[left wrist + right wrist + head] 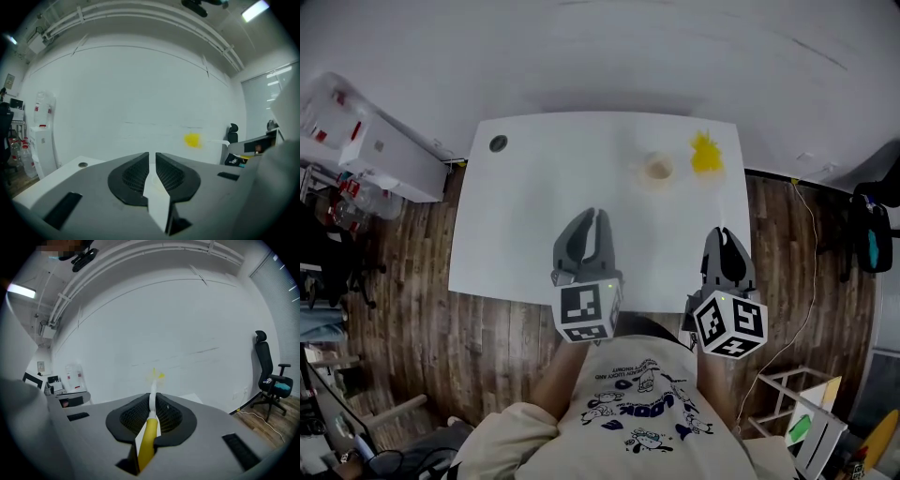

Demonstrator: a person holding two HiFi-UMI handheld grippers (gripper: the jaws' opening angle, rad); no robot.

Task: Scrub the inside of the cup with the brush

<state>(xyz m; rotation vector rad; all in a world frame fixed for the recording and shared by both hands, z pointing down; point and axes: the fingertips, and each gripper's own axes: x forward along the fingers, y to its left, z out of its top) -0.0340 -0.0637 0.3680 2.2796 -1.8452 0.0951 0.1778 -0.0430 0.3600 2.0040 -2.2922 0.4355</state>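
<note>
A small pale cup (657, 169) stands upright on the white table (525, 225), toward its far right side. My right gripper (724, 240) is shut on the brush (150, 427) by its yellow handle. The white stem runs forward to a yellow bristle head (706, 156), which shows just right of the cup in the head view. My left gripper (593, 221) hovers over the table's near middle, well short of the cup. It is shut, and nothing sits between its fingers (136, 176). From the left gripper view the brush head (192, 139) is a yellow blur ahead to the right.
A round dark grommet hole (498, 143) marks the table's far left corner. White cabinets (375, 150) stand left of the table on the wood floor. An office chair (872, 230) and a cable lie to the right.
</note>
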